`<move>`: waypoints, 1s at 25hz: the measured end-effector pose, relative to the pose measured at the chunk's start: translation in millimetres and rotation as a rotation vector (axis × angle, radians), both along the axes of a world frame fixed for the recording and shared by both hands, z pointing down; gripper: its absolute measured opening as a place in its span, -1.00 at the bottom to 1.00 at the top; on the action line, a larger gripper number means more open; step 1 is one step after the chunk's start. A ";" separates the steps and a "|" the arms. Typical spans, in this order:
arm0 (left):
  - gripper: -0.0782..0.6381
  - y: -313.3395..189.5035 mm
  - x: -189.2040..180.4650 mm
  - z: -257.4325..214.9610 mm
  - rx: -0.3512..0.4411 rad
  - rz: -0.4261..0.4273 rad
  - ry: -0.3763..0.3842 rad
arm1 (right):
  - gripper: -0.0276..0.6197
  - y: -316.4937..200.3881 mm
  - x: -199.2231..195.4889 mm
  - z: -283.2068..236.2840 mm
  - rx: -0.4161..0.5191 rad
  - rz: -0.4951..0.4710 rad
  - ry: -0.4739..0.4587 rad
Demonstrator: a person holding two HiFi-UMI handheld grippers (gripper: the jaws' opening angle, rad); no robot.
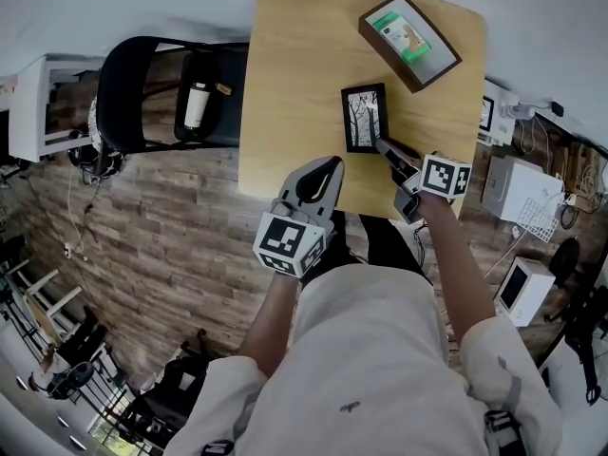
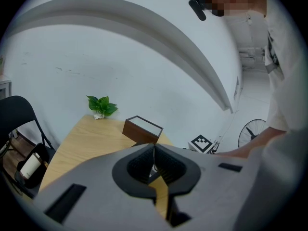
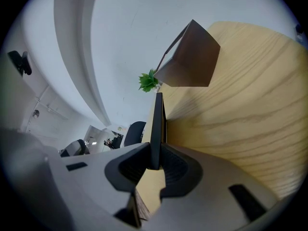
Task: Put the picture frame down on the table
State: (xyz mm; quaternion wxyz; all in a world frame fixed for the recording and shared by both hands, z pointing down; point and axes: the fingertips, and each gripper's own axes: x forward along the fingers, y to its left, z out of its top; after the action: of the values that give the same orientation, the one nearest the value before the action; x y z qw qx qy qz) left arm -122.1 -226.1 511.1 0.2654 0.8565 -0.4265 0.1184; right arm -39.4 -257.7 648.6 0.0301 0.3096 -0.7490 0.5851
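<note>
While the right tongs point(image 1: 383, 145) pinch the picture frame point(image 1: 364, 118) by its near corner, it sits toward the near edge of the desk point(image 1: 285, 84), long axis running away from them; the left tongs point(image 1: 326, 165) (closed, empty) hover beside.

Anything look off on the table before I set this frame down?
Nothing stands out. The picture frame is clamped by one corner in the right tool, over the table; whether it touches can't be judged. The brown box lies diagonal to the table's edges but looks intact, and nothing is spilled.
</note>
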 end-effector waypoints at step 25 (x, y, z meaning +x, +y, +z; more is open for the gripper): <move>-0.76 -1.1 5.4 9.9 -0.022 0.006 -0.015 | -0.65 -2.0 17.4 35.2 0.019 -0.053 0.280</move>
State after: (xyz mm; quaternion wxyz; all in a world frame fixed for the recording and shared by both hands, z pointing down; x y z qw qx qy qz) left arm -116.7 -227.2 521.0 0.2711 0.8539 -0.4247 0.1302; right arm -22.0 -259.7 683.8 0.1470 0.3687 -0.7508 0.5280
